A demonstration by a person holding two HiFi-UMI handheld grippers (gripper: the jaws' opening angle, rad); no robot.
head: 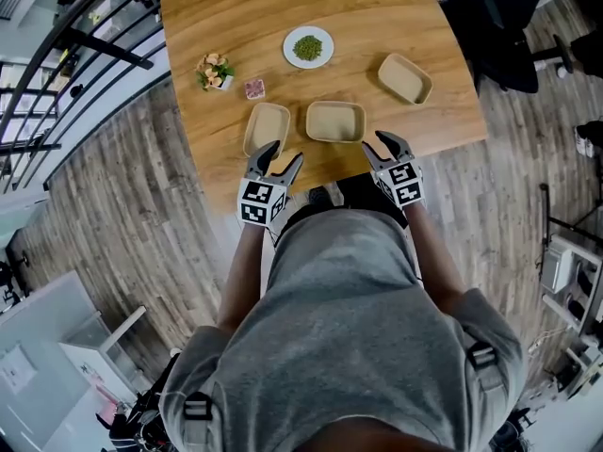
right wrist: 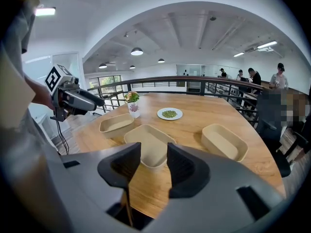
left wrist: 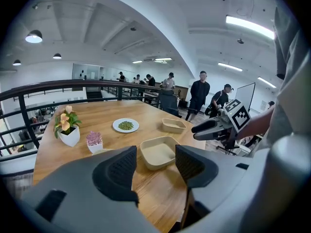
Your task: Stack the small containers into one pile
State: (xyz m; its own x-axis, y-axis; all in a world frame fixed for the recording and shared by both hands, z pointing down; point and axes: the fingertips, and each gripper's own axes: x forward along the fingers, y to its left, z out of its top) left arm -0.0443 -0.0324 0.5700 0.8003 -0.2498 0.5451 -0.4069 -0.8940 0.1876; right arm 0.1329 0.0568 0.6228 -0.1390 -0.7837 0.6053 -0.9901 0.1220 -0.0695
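Head view: three beige tubs sit apart on the wooden table (head: 236, 8), none nested yet. The left container (head: 268, 127) & middle container (head: 335, 121) lie side by side near the table's lower edge, centre frame. The right container (head: 405, 78) sits further off, upper right, turned at an angle. Just below the first one hovers the left gripper (head: 283, 155). The right gripper (head: 374, 142) hangs lower right of the middle one. Both tilt down twd the tubs, touching nothing. Both pairs of jaws are spread w/ nothing btw them. Each gripper view shows the middle container thru the gap, so prob. they're lining up to take a rim. The plate of green bits (head: 308, 47), flower pot (head: 215, 71) & small pink pot (head: 254, 88) stand higher in frame, out of the way. Stacking not begun, I'd say.
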